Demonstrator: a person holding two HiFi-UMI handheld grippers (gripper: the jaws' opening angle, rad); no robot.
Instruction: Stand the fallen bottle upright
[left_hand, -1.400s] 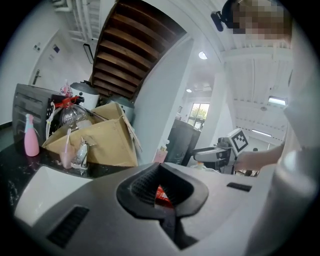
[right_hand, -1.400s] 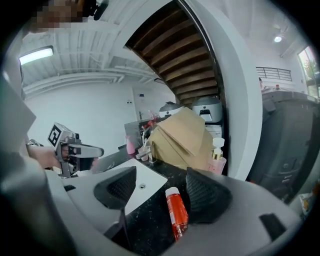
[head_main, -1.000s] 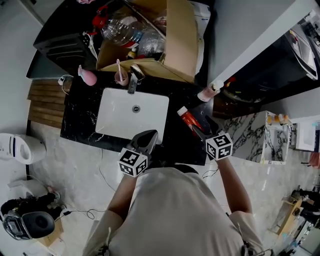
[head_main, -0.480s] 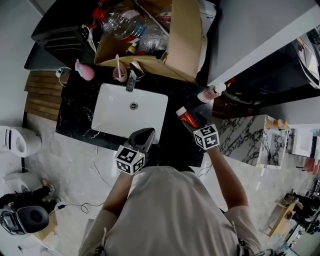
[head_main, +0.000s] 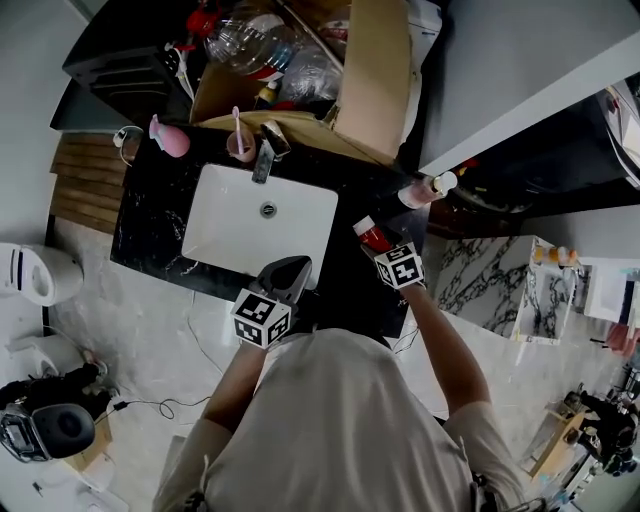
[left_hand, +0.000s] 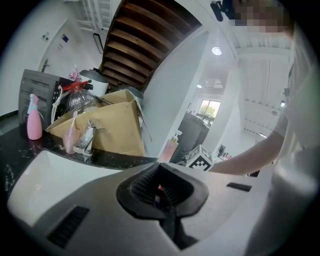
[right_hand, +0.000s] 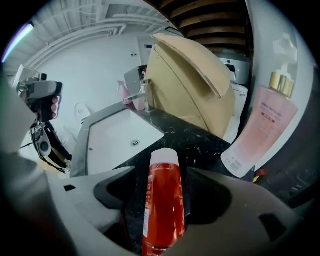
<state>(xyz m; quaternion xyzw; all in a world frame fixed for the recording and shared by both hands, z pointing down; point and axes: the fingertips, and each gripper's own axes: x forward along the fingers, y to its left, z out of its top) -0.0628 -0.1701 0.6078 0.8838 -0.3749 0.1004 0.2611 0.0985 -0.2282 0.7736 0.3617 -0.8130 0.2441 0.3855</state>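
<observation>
Black marble counter (head_main: 160, 215) seen from the head view, white sink (head_main: 240, 225) set into it; cardboard box (head_main: 372, 85) at the back; pink spray bottle (head_main: 170, 140) at the sink's far left corner; pink pump bottle (head_main: 424, 189) off to the right. Red bottle (head_main: 371, 235) lies on its side just right of the sink, white cap pointing away from the person; right gripper (head_main: 383, 250) at its base end; left gripper (head_main: 289, 268) at the sink's near edge, well apart from the bottle.

Left gripper view: left gripper (left_hand: 162, 192) has its jaws drawn together, nothing held; box and sink ahead.

Right gripper view: red bottle (right_hand: 163, 200) runs lengthwise between the jaws of the right gripper (right_hand: 163, 187); jaws apart, one either side; dark gap shows on its left side; pump bottle (right_hand: 260, 132) stands to the right.
</observation>
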